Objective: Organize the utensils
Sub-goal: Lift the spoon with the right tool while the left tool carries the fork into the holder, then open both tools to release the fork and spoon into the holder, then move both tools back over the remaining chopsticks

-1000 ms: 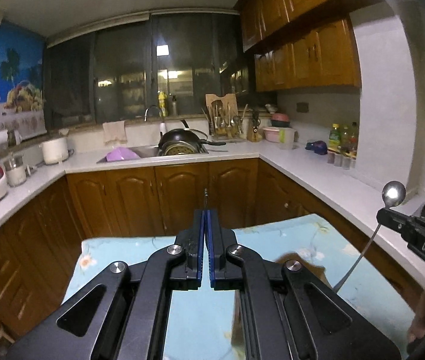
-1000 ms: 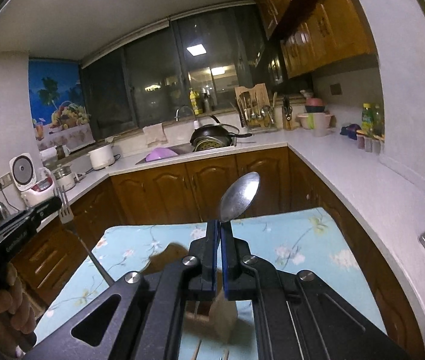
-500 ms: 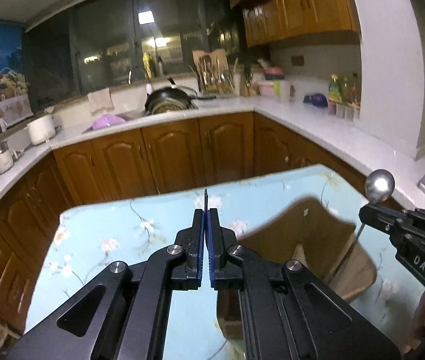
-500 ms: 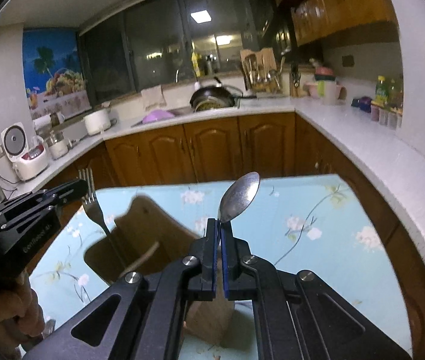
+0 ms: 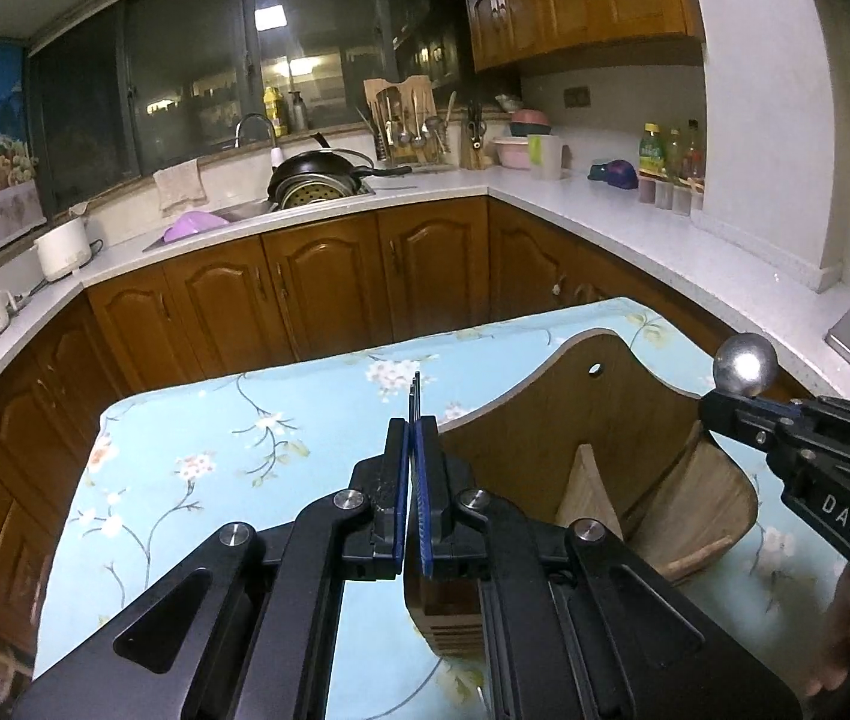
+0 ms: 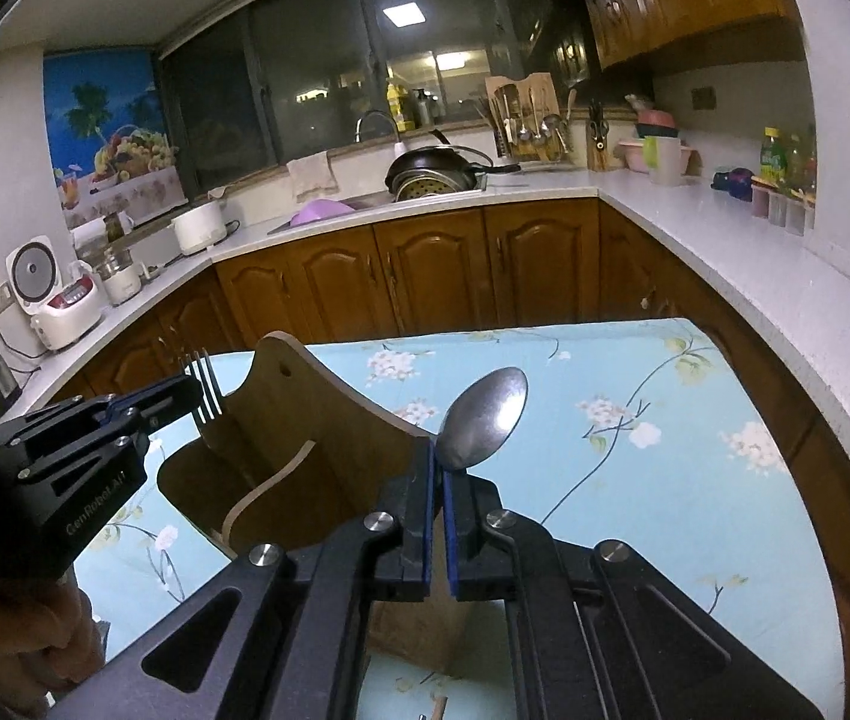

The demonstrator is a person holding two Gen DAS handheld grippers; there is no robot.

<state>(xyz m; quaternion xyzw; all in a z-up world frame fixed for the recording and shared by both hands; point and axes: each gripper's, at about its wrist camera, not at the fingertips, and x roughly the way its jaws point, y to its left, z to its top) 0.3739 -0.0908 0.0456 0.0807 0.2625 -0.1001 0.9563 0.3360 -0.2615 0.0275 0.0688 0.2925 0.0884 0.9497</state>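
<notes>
Hiding both handles, each gripper's body blocks the wooden utensil holder's [image 5: 616, 420] base. The left gripper [image 5: 411, 420] clenches a fork [image 6: 204, 387], tines protruding beyond its fingertips; the right gripper [image 6: 438, 462] clamps a spoon [image 6: 484, 417], both above the holder.

Handles and holder base hidden behind the tongs

Below the left gripper [image 5: 411, 432], the fork [image 6: 204, 381] shows only its tines above the clamped pads; its handle is hidden. The spoon [image 6: 484, 417] shows only its bowl above the right gripper [image 6: 438, 468], its handle lost between and behind the jaws. The wooden utensil holder [image 5: 604, 420] has its near base covered by both grippers' bodies, so the compartments' contents cannot be told. The hand [image 6: 35, 630] under the left gripper is cut by the picture's edge.
</notes>
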